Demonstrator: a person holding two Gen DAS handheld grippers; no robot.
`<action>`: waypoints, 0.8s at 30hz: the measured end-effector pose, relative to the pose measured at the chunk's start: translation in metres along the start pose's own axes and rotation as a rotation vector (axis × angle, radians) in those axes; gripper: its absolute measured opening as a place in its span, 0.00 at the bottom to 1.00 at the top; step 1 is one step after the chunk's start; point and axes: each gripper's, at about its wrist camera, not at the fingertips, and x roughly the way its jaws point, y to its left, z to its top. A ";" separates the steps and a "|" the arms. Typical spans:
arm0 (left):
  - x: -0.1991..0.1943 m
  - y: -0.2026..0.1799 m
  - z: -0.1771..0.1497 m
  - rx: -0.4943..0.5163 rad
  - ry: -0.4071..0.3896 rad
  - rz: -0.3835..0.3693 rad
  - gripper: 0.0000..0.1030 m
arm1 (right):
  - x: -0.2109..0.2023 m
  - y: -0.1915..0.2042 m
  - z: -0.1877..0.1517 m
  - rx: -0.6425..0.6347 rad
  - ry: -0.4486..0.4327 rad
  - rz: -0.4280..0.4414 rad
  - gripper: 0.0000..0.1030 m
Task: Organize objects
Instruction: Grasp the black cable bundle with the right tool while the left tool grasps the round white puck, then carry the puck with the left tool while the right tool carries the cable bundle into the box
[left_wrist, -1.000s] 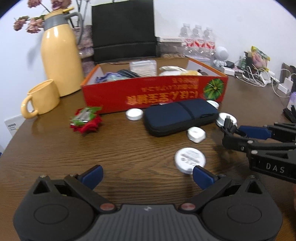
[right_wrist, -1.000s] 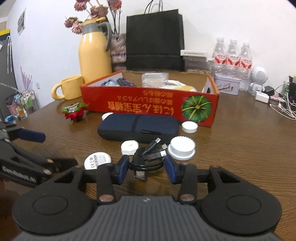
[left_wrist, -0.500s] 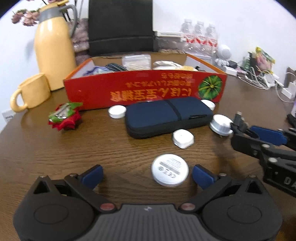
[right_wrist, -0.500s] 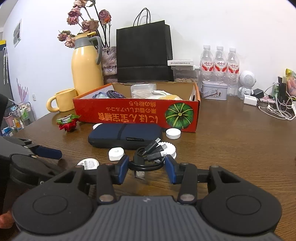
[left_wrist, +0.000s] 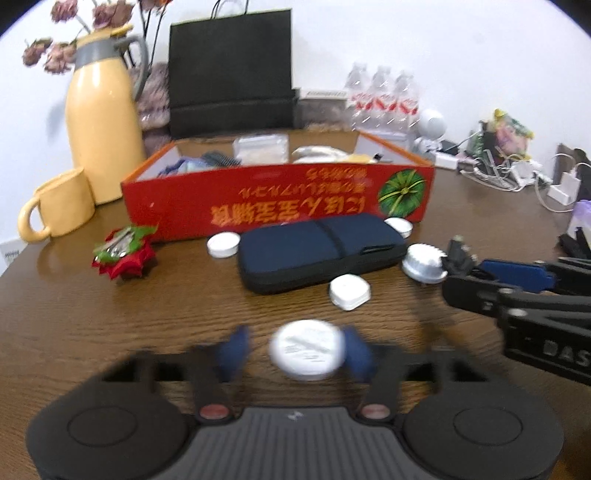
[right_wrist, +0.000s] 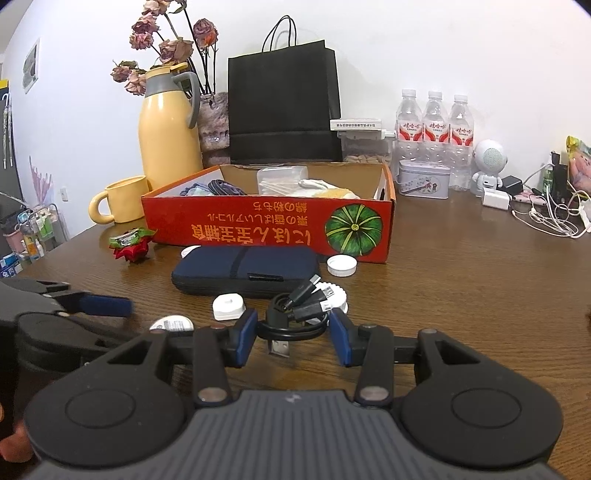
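Left wrist view showed the left gripper (left_wrist: 295, 350) low at centre, its jaws just closing around a white round disc (left_wrist: 308, 349) on the table (left_wrist: 110, 314), blurred, perhaps touching it, while at right the right gripper (right_wrist: 293, 332) was clamped on a coiled black cable (right_wrist: 295, 317).

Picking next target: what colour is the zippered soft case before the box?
Dark navy zippered soft case; right wrist view.
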 end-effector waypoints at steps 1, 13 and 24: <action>-0.001 -0.002 -0.001 0.006 -0.002 -0.001 0.37 | 0.000 0.000 0.000 0.000 0.001 -0.001 0.42; -0.007 0.000 0.001 0.008 -0.022 -0.001 0.37 | 0.000 0.002 0.000 -0.003 -0.013 -0.012 0.42; -0.031 0.011 0.029 0.012 -0.120 0.001 0.37 | -0.005 0.012 0.019 -0.028 -0.076 -0.022 0.42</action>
